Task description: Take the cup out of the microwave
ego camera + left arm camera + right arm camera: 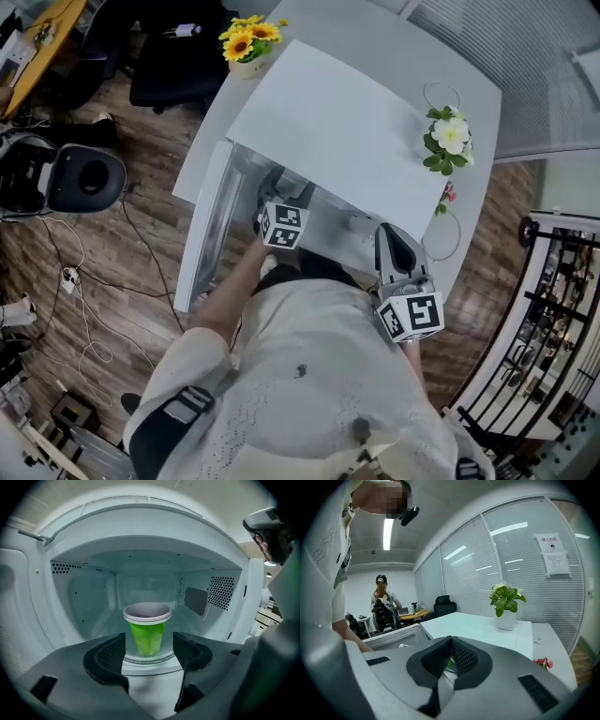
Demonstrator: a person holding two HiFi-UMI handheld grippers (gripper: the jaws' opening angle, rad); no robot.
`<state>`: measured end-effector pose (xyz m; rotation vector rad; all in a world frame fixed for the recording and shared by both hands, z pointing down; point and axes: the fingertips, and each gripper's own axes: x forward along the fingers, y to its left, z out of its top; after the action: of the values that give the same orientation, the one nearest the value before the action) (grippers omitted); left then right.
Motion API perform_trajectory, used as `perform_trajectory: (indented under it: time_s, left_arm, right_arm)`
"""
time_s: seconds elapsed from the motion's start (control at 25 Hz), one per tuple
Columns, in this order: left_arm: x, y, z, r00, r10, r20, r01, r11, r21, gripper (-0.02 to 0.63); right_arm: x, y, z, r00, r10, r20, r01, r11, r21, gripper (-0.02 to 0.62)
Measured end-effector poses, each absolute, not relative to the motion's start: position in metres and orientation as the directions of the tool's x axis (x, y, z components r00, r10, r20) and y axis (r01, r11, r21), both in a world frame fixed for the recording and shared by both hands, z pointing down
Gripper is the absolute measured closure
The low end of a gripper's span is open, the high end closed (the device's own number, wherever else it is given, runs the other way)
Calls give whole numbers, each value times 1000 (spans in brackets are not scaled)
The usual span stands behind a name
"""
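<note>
A green cup [147, 633] with a white rim stands upright on the glass turntable [151, 659] inside the open white microwave [337, 131]. My left gripper [149, 651] is open at the oven mouth. Its jaws sit just in front of the cup, one to each side, without touching it. In the head view only its marker cube [283, 225] shows, at the cavity opening, and the cup is hidden. My right gripper [451, 644] is shut on nothing. It hangs outside, in front of the microwave's right front corner [389, 236], pointing over the white table.
The microwave door [202, 239] is swung open to the left. A pot of sunflowers [248, 42] and a white-flowered plant [448, 141] stand on the white table [394, 47]. A black chair [84, 178] and cables are on the wooden floor, a railing [553, 328] to the right. A person [382, 604] sits far off.
</note>
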<state>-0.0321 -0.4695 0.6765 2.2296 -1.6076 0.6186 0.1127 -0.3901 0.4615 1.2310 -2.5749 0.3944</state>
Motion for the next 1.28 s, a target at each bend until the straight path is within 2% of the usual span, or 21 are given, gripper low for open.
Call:
perform_trajectory:
  time_s: [0.4,0.52,0.64,1.28]
  left_arm:
    - [-32,-486,681,249,-811,529,-957,-291,3,285]
    - [-33,-486,682,237,-811,535,-959,-284,-5,339]
    - [-34,-485,680,228,-814,534,-963,-271,-2,348]
    - [-44,-443,657,215,-825,522,-970,-242,18,350]
  right_arm:
    - [114,-391,465,-616,-707,348,-779,613,-134,586]
    - [115,-392,465,-615,-708,348,-780,611,-136,586]
    - [115,-392,465,-619,-705,346,-777,615,-136,586]
    - [91,-376,462,-674,-661,329,-729,668,-152,586]
